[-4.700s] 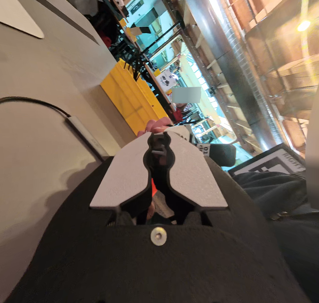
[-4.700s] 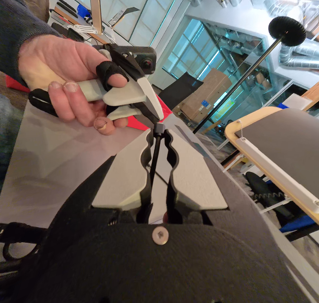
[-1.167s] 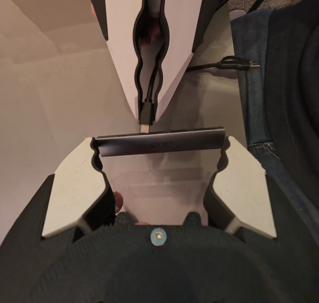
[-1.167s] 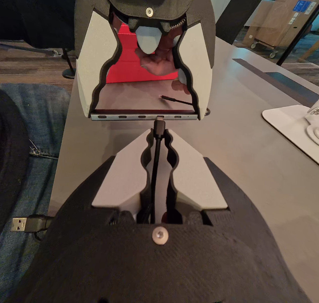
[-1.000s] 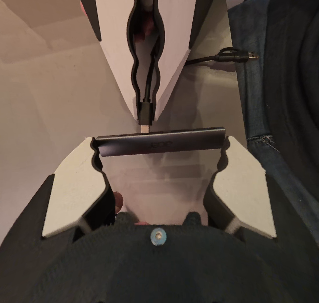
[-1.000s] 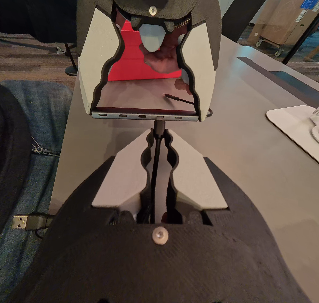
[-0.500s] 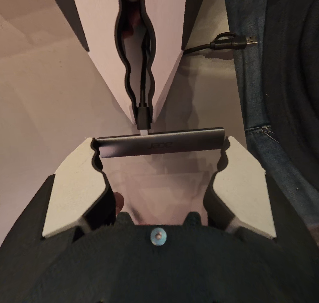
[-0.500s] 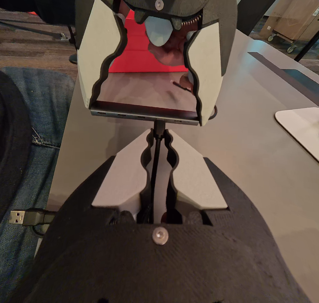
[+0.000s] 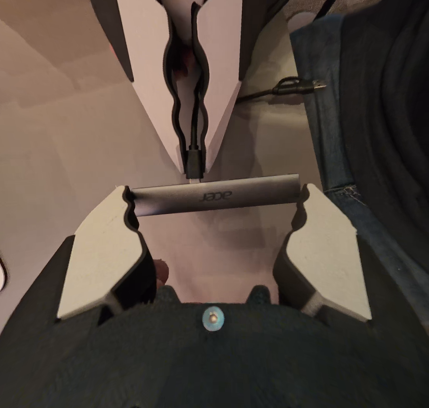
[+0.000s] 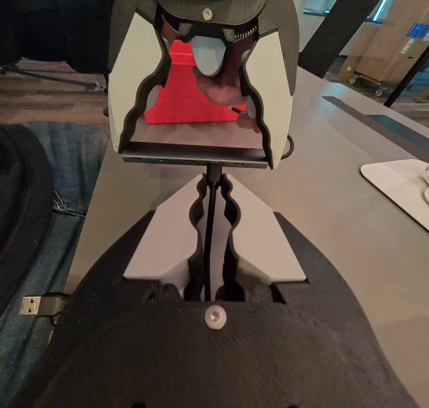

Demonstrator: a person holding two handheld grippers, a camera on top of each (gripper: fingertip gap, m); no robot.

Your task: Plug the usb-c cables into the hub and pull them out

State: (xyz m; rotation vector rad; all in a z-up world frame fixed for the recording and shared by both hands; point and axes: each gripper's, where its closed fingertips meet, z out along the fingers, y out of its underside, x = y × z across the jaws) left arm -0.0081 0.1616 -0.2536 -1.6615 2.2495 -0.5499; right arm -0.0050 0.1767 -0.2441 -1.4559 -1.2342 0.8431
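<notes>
Since a second ago I've driven the USB-C plug (image 10: 214,170) home: only a sliver of its metal tip now shows at the hub (image 9: 216,198), toward 12 o'clock from my left gripper (image 9: 216,197).

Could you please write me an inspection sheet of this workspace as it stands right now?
Surface: grey table, mostly bare.
Job's things: grey hub held off the table by its ends; black usb-c plug at its port row, silver tip partly showing in the left wrist view.
Clutter: red box; white mat.
Grippers: left gripper shut on hub; right gripper shut on plug.
Cables: spare connector overhanging the table edge.
Surroundings: person's jeans; cardboard boxes.
</notes>
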